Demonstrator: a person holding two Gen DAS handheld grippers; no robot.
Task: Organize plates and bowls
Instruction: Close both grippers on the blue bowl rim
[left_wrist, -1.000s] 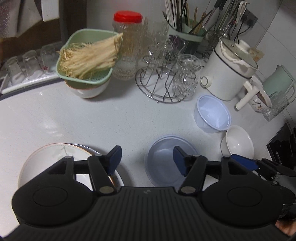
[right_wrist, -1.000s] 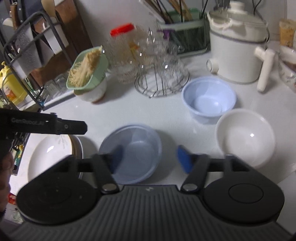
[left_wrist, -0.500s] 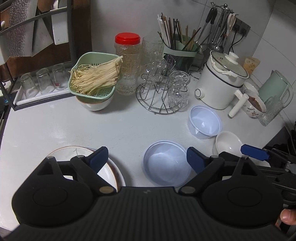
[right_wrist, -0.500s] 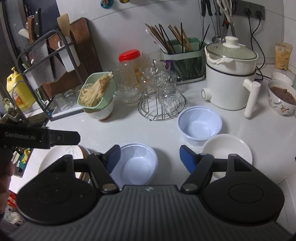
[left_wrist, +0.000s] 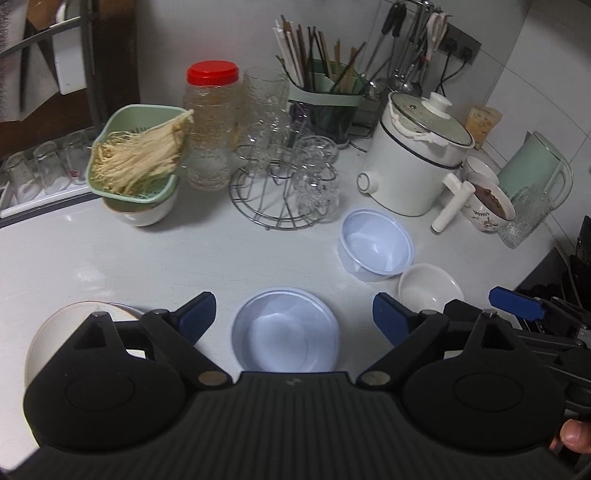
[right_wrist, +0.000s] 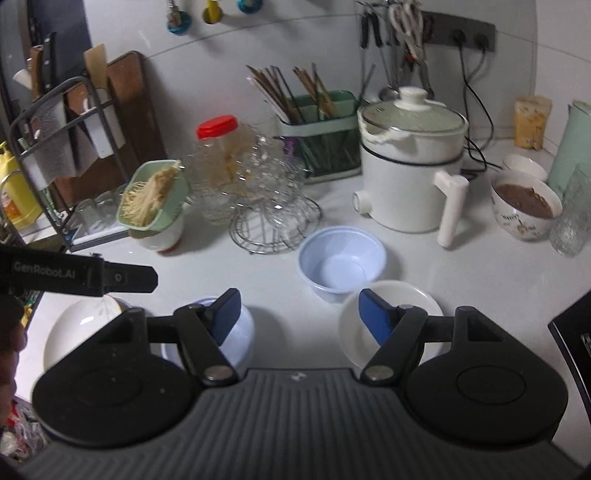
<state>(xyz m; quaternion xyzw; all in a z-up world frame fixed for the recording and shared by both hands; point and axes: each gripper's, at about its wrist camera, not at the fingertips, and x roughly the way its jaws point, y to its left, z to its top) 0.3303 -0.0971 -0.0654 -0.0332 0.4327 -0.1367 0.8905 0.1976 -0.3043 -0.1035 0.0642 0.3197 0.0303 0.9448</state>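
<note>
Red-lidded jar (left_wrist: 211, 125) beside glass rack (left_wrist: 284, 184); white cooker (left_wrist: 413, 162) right; chopstick holder (left_wrist: 325, 103) behind.

The left gripper (left_wrist: 291, 317) was a black plastic tool with a ribbed, dark grey top housing. Two rounded black lobes, each with a shallow oval recess, flanked the housing. Angular black finger arms turned on silver pivot screws and ended in blue pads (left_wrist: 195, 314). The right gripper (right_wrist: 297, 314) had the same build. In the right wrist view, white "GenRobot.AI" lettering (right_wrist: 44, 275) marked the left gripper's black side.
</note>
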